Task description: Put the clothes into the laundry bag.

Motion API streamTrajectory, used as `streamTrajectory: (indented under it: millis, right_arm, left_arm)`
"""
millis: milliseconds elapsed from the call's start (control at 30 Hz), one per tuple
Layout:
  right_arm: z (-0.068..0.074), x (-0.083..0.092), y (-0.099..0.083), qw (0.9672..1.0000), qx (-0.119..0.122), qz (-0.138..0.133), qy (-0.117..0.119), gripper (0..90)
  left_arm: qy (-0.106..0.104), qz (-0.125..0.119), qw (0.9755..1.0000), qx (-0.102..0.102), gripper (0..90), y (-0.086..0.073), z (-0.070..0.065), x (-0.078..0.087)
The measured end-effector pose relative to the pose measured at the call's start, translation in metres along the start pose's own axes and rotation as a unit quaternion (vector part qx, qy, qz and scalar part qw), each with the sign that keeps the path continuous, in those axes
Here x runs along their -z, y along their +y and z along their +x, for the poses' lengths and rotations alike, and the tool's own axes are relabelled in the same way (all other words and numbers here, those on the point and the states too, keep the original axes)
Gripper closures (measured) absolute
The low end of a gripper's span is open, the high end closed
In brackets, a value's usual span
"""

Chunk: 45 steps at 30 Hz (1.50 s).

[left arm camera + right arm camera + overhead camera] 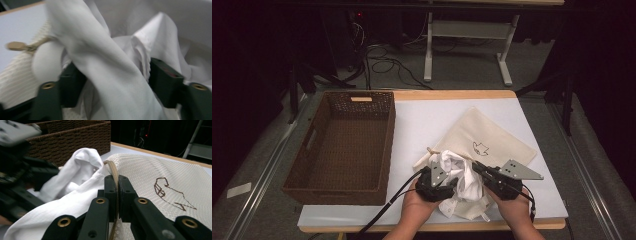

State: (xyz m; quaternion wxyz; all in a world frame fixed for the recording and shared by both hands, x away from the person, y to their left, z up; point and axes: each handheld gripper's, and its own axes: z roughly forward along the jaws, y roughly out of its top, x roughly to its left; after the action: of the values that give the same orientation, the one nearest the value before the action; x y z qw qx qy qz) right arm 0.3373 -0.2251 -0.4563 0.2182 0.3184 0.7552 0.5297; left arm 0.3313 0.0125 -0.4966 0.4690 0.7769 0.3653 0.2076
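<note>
White cloth at the mouth of a cream bag, near front edge of table, both grippers on it.

Left gripper (pixel 438 181) jaws parted, white cloth (pixel 459 172) draped loosely between them, pads not pressing it. Right gripper (pixel 117 192) clenched on the bag's rim (pixel 113 170), drawstring band pinched between its pads. Cloth bunches between the two grippers, spilling out of the cream bag (pixel 492 137) with bird drawing. Wicker basket (pixel 319 150) sits left of the bag, apart from it.
</note>
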Motion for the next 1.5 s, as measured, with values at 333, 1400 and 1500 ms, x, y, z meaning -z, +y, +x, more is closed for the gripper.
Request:
streamTrajectory:
  millis: [333,1400,1500]
  right_arm:
    - [0.002,-0.003,0.0,1.0,0.006,0.006,0.002,88.0]
    - [0.0,0.0,-0.002,1.0,0.004,0.007,-0.001,87.9]
    - [0.001,0.0,-0.002,1.0,0.005,0.007,-0.002,87.8]
  left_arm:
    - [0.006,-0.067,0.9975,0.019,39.5,0.014,0.017,0.029]
    - [-0.05,-0.009,0.9984,0.026,17.3,-0.025,0.014,0.043]
    - [-0.06,0.038,0.9975,-0.003,18.5,-0.031,0.003,0.033]
